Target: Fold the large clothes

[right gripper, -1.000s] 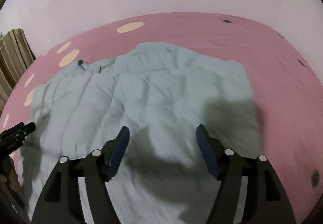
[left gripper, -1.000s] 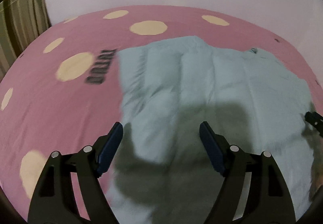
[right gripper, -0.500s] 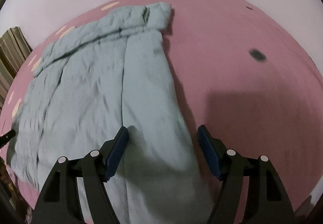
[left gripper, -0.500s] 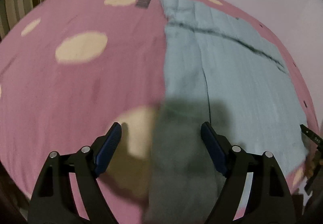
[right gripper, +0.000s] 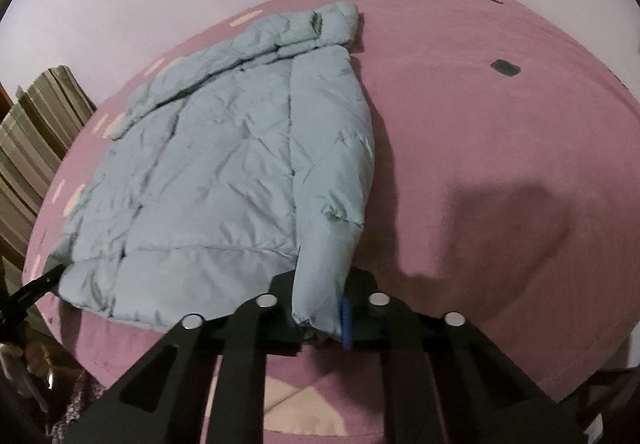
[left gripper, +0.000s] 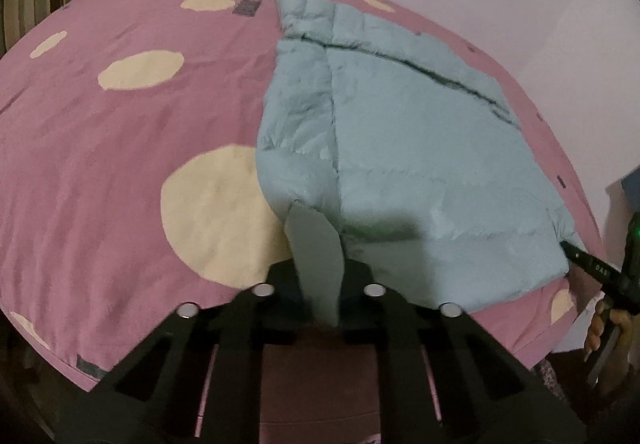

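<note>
Pale-blue quilted, the puffer jacket (right gripper: 224, 172) lay spread on the pink spotted bedcover (left gripper: 100, 172), near its front edge. Both jaws had just been closing: the left gripper (left gripper: 318, 276) pinched one sleeve end, the right gripper (right gripper: 320, 308) the other. Doing this well probably meant lifting both sleeves evenly and carrying them across the body without dragging the padding askew.

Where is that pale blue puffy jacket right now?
The jacket lies flat on the pink spotted bedspread, right of centre in the left wrist view, left in the right.
</note>
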